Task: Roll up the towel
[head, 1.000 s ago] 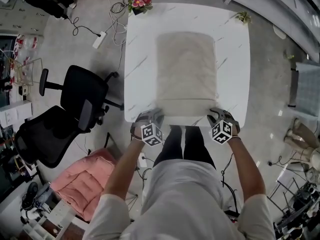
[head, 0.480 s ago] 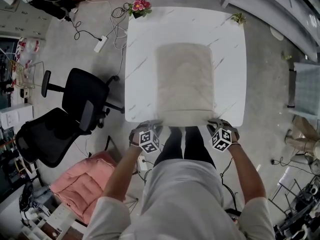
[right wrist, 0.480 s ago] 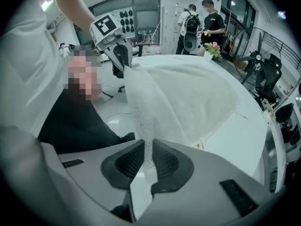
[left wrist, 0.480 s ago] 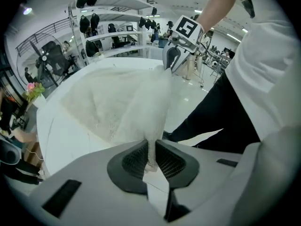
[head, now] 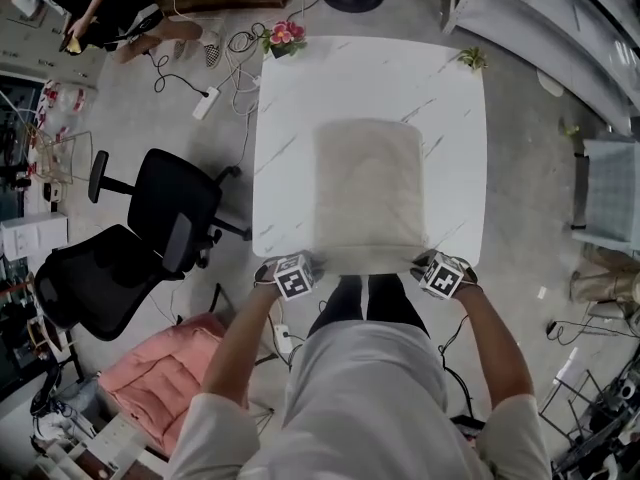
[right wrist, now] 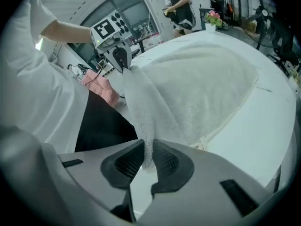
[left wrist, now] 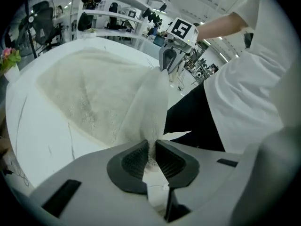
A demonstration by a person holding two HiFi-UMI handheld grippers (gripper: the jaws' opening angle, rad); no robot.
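Note:
A cream towel [head: 368, 193] lies spread on the white marble-look table [head: 283, 108], its near edge at the table's front rim. My left gripper [head: 306, 259] pinches the towel's near left corner [left wrist: 151, 121], and its jaws have just been closing on the cloth. My right gripper [head: 425, 260] pinches the near right corner [right wrist: 146, 140] in the same way, jaws likewise just closed onto fabric. Both corners are lifted a little off the table, and the near edge stretches taut between the two grippers [left wrist: 168, 60] [right wrist: 123, 59].
A pot of pink flowers [head: 283, 36] stands at the table's far left corner, a small plant [head: 470, 59] at the far right. Two black office chairs [head: 140, 228] sit left of the table, a pink cushion [head: 165, 371] below them. A person crouches at the far left.
Both grippers closed on the towel's near corners and raised them slightly. The head view shifted, so the table sits lower in the picture.

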